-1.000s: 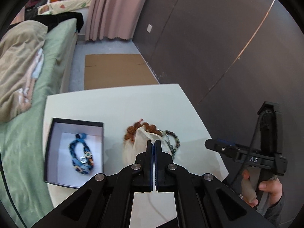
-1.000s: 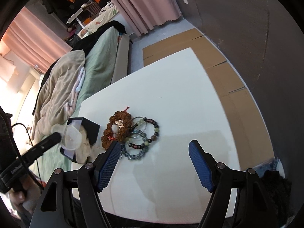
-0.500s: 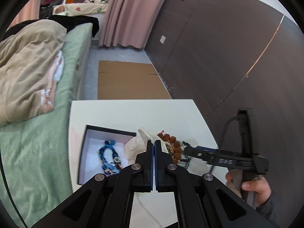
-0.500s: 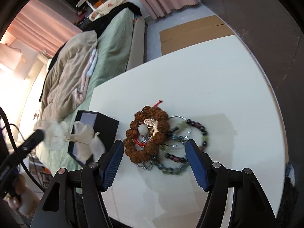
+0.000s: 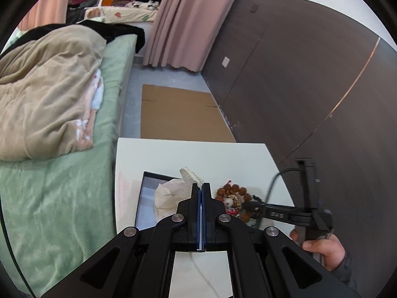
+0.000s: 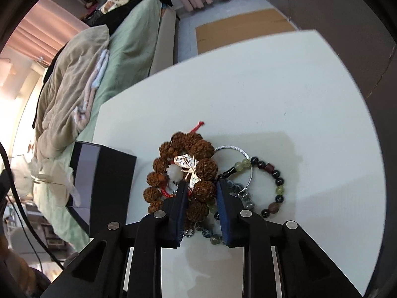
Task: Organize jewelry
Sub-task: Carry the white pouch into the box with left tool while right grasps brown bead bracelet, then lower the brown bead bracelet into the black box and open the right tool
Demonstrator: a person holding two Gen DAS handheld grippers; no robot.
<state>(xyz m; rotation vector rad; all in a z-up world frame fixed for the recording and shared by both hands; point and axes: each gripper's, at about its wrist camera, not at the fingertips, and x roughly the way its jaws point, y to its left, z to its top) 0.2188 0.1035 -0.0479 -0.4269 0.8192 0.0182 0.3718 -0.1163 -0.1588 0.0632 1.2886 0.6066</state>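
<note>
Our right gripper grasps the brown walnut-bead bracelet in the jewelry heap on the white table, jaws pressed to both sides of one bead. Our left gripper is clenched on a crumpled white tissue, holding it above the open black box just beside the heap.

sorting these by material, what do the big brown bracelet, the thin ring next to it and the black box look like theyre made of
Big brown bracelet: likely carved seeds or nuts; the beads look matte and deeply wrinkled, strung on red cord.
Thin ring: probably silver-toned metal; it is thin and glinting.
Black box: possibly glossy coated cardboard; its sides are flat and reflective, with crisp edges.
</note>
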